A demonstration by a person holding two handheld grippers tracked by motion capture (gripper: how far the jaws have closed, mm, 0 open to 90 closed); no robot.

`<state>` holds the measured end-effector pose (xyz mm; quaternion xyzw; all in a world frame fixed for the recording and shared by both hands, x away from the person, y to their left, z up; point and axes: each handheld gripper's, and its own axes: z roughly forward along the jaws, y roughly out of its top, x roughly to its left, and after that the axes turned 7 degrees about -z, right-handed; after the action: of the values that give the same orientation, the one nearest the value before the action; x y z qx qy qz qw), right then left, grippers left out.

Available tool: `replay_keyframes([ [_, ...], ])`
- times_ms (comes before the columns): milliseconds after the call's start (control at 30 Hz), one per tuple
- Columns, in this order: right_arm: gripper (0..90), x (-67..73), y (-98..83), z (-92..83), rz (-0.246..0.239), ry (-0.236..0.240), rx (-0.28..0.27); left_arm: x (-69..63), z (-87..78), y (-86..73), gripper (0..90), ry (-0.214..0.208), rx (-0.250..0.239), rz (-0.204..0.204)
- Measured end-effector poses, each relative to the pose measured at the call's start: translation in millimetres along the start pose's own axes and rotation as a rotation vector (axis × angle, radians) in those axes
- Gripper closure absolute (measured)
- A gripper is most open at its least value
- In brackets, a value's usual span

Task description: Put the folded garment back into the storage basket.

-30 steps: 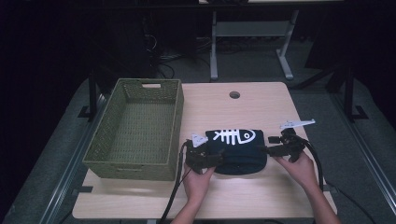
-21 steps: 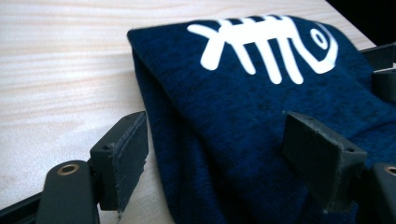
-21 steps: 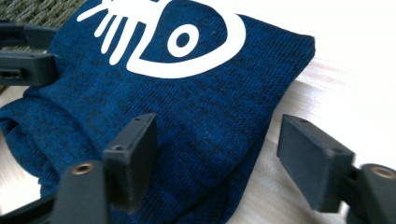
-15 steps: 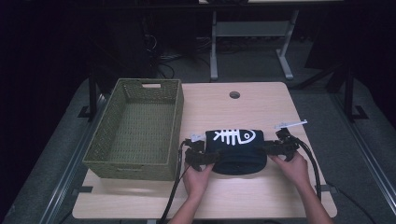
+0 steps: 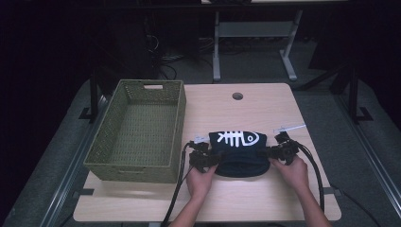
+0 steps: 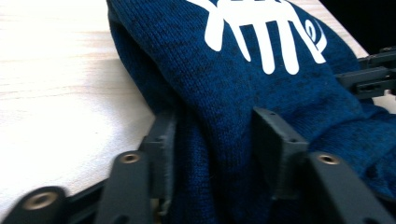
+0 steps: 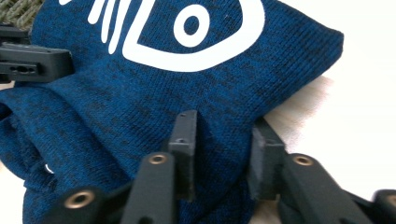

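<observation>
in the high view, the hands hid the near edge of the folded blue sweater (image 5: 239, 151), low at the centre of the counter (image 5: 265, 101), right of the basket (image 5: 137, 132). since the earlier frame it looked more bunched. the left tongs (image 6: 212, 140) and right tongs (image 7: 222, 140) had just been closing; each now pinched a fold of sweater.

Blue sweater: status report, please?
Left gripper and right gripper just closed on sweater, one each end. Sweater flat on table. Basket alongside, apart.
</observation>
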<state>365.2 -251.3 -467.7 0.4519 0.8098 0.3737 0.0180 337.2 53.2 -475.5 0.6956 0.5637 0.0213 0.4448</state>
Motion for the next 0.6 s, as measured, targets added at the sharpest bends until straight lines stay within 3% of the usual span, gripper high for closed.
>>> replay_keyframes([
  [200, 75.2, 2.8, -0.3, -0.8, -0.003, 0.004, -0.005, -2.5, -1.0, 0.4, 67.4, -0.008, -0.003, 0.025],
  [533, 77.0, 11.3, 0.3, -16.7, -0.031, -0.014, -0.008, -11.4, -6.5, 4.6, 71.2, -0.037, 0.004, 0.032],
  [600, 77.0, 12.3, 0.2, -19.3, -0.030, -0.017, -0.010, -16.8, -9.4, 7.6, 71.3, -0.043, 0.002, 0.055],
])
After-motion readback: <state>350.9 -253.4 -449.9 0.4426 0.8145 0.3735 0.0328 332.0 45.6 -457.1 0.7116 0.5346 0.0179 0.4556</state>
